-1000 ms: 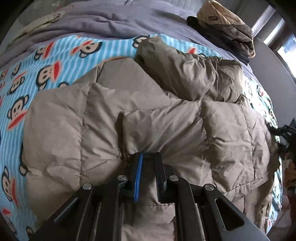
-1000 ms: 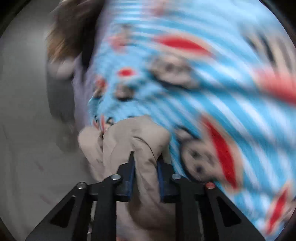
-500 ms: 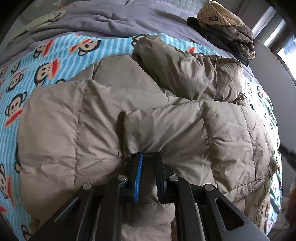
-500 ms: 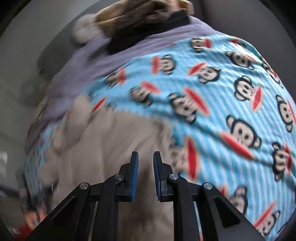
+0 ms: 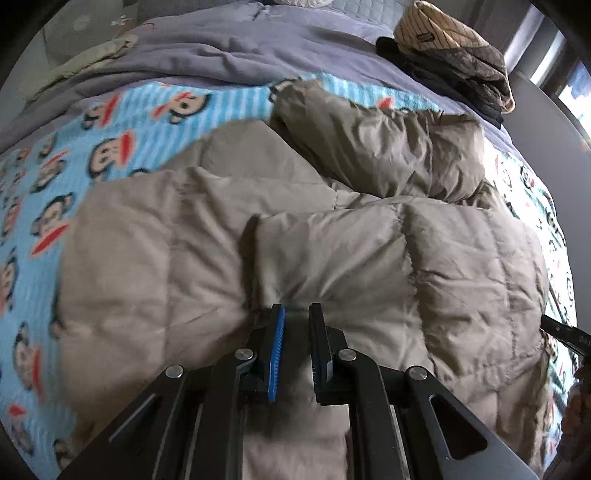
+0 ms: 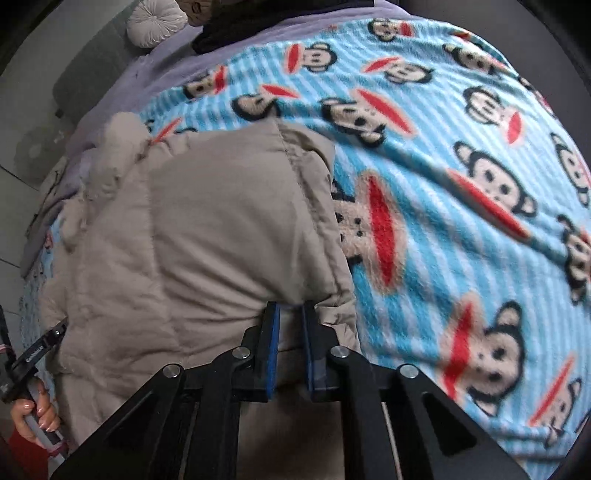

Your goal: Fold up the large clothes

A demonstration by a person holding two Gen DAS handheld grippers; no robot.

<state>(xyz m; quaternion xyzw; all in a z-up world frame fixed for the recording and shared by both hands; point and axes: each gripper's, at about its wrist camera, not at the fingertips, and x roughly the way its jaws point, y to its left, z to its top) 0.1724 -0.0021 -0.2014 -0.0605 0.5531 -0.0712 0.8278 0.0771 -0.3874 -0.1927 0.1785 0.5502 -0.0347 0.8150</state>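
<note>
The padded coat (image 5: 303,236) lies partly folded on the bed (image 5: 229,59); both the left hand-held gripper (image 5: 297,317) and the right hand-held gripper (image 6: 290,314) seem clamped on its edge, more folds remaining.

A bed (image 5: 258,55) fills both views, spread with a lilac quilt (image 5: 229,48) and a blue striped monkey-print blanket (image 6: 461,166). Folded clothes (image 5: 454,62) sit at upper right of the left view, beside a bright window (image 5: 576,88). A round cushion (image 6: 155,18) lies at upper left of the right view, above pale floor (image 6: 22,155).
</note>
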